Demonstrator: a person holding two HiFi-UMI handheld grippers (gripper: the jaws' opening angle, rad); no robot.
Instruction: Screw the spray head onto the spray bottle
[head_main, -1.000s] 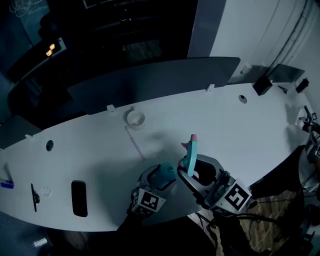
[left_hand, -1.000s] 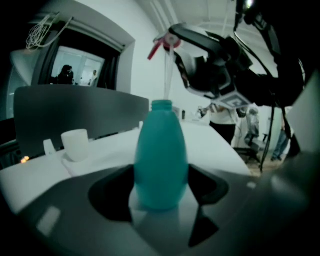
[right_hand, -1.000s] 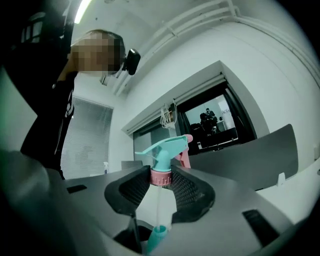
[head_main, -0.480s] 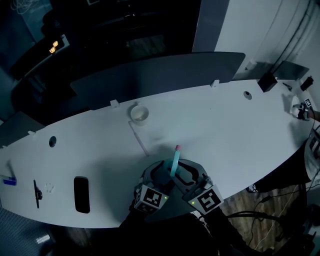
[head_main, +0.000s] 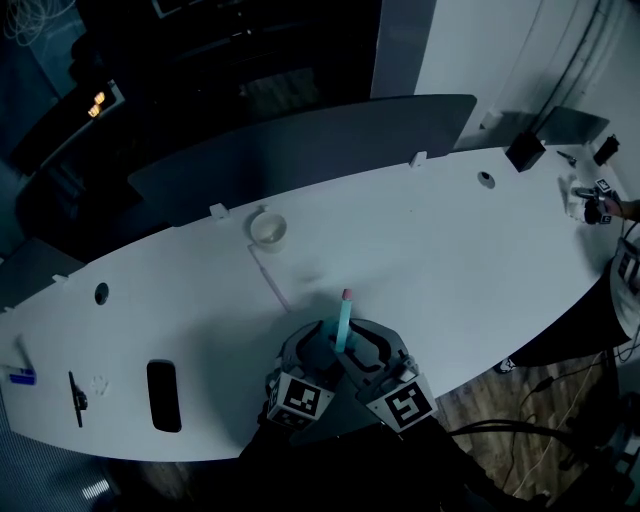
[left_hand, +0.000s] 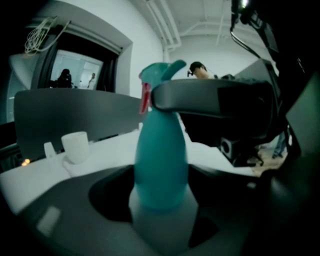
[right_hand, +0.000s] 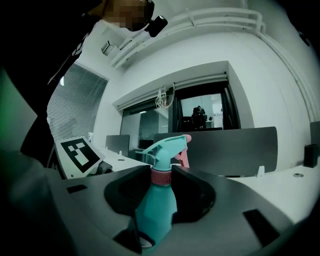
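Spray head (right_hand: 167, 147) on spray bottle (right_hand: 156, 210) at table (head_main: 450, 250) edge, cup (head_main: 268, 230) behind

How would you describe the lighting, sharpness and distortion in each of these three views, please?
Head view: dim with a blue cast, only the table is bright and the room behind is almost black. Left gripper view: the bottle is close and soft, and the corners are dark. Right gripper view: sharper on the spray head, with walls and ceiling bowed by the wide lens.

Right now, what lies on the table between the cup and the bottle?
A thin pale stick lies flat there, between the cup and the bottle; the head view shows it.
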